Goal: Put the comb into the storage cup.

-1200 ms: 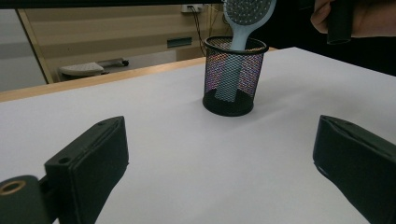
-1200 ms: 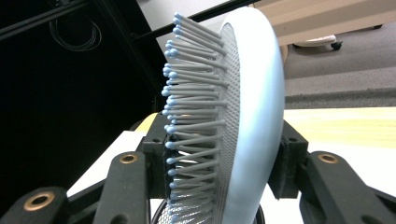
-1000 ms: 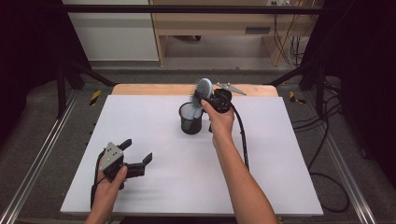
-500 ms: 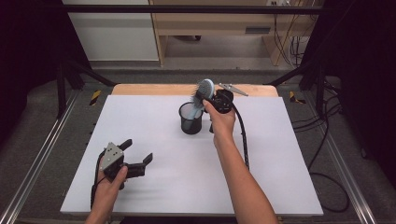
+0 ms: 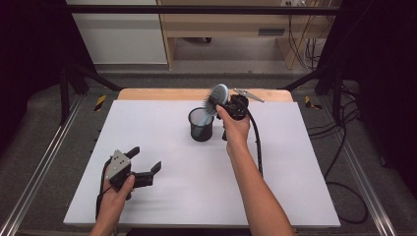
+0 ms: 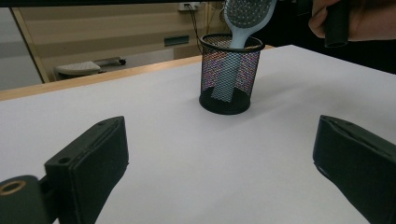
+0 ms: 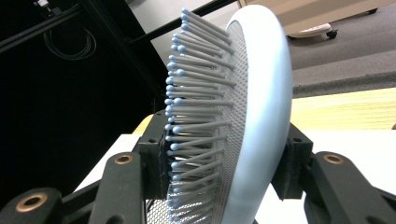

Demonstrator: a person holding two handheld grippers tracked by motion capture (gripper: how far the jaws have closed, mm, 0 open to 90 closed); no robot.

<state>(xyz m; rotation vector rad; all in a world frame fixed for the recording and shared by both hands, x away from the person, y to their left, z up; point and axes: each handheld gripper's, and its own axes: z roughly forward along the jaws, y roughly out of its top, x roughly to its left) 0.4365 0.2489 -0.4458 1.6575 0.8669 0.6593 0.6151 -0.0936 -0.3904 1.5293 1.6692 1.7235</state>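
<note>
A pale blue hairbrush (image 5: 218, 96) stands tilted with its handle down inside a black mesh cup (image 5: 201, 125) at the back middle of the white board. My right gripper (image 5: 221, 102) is shut on the brush head (image 7: 261, 93): one pad rests on the bristle tips and the other on its smooth back. Near the front left, my left gripper (image 5: 146, 158) lies low over the board, open and holding nothing. In the left gripper view, the cup (image 6: 229, 79) and brush (image 6: 247, 14) stand well beyond the left gripper (image 6: 224, 163).
The white board (image 5: 196, 196) sits on a wooden table whose back edge (image 5: 162, 94) shows. A thin metal tool (image 5: 248, 94) lies at that back edge, right of the brush. My right gripper's black cable (image 5: 256, 142) trails toward the front. Dark frame rails run along both sides.
</note>
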